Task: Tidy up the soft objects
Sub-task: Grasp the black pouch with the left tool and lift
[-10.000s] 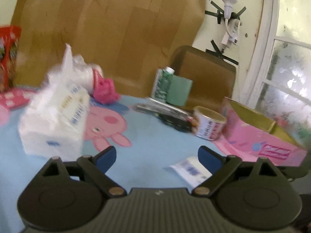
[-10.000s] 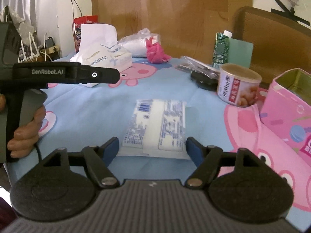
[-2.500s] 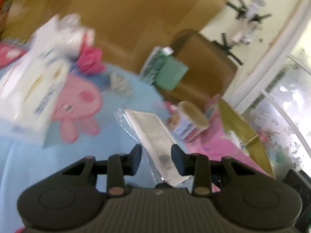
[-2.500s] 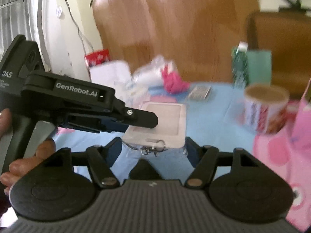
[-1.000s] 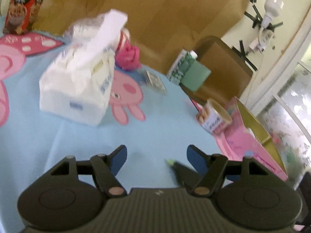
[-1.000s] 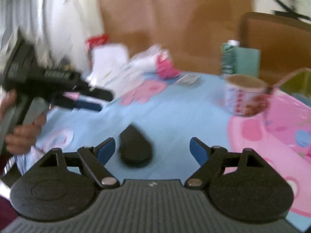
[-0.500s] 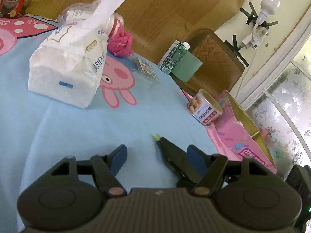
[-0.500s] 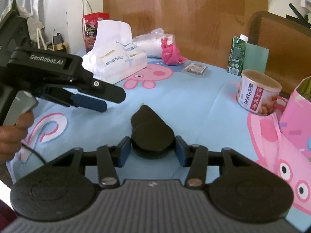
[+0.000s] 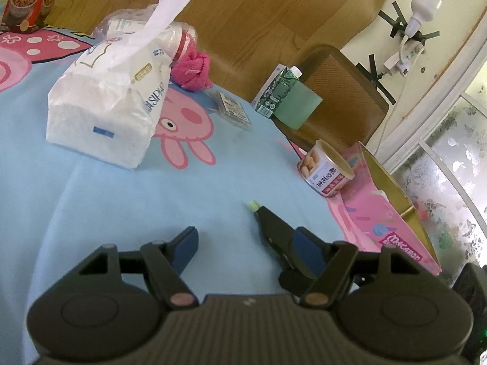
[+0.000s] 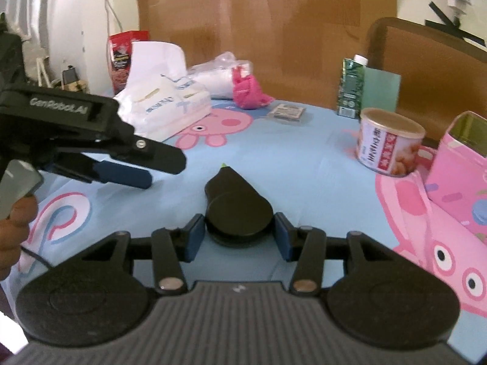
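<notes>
A black teardrop-shaped object [image 10: 237, 206] with a pale green tip lies on the bench [image 10: 304, 164], its round end between the blue pads of the right claw [image 10: 239, 238]. The claw's jaws have just closed in, and both pads now press against the object's flanks; its underside and near edge are hidden behind the claw body. In the left wrist view the same object [image 9: 274, 223] appears at about 3 o'clock from the left claw [image 9: 243, 246], with its rear part covered by that claw's right finger. What the object is made of cannot be made out.

The left claw stands open, with only the blue cloth of the bench between its pads. In the right wrist view it enters from 9 o'clock, held by a hand [image 10: 15, 222] cut off at the frame edge.

Farther out at 11 o'clock in the right wrist view sits a white tissue pack [image 10: 164, 106] with one sheet standing up. Behind it lie a clear plastic bag [image 10: 219, 76] of white contents and a pink cloth bundle [image 10: 249, 91]. A small flat packet [image 10: 287, 111] lies at 12 o'clock. At 1 o'clock stand a green carton [image 10: 351, 86] and a round tin [image 10: 388, 141]. A pink box [image 10: 462, 152] at 3 o'clock is cut off by the frame, its inside largely unseen. A red snack box [image 10: 123, 57] stands at the far left, partly hidden by the tissue sheet.
</notes>
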Tool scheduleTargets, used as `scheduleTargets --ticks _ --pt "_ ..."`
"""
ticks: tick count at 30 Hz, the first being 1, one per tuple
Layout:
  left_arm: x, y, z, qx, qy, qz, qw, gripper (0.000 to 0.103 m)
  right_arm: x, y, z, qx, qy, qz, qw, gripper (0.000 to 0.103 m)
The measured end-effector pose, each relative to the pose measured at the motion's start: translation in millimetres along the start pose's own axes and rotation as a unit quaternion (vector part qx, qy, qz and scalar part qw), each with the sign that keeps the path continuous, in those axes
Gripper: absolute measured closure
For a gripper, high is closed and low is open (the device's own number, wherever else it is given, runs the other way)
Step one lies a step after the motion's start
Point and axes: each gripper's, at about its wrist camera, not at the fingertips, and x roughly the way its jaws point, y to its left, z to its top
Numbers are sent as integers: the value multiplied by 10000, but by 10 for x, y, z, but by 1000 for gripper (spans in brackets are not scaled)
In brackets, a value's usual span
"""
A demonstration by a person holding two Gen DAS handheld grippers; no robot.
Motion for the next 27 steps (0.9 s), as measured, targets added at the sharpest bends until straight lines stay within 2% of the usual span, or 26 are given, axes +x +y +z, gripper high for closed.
scheduleTargets --ticks 12,20,22,27 --pt "1 21 10 -77 -5 -41 10000 32 8 21 3 -67 9 -35 10000 51" --pt "5 22 15 -144 65 -112 9998 30 15 27 -4 -59 17 7 10000 45" --pt "4 17 13 -163 89 -141 9997 30 12 30 -7 -69 21 11 10000 40" --pt "6 0 8 -206 128 -195 9995 25 11 28 -10 -38 14 25 10000 40"
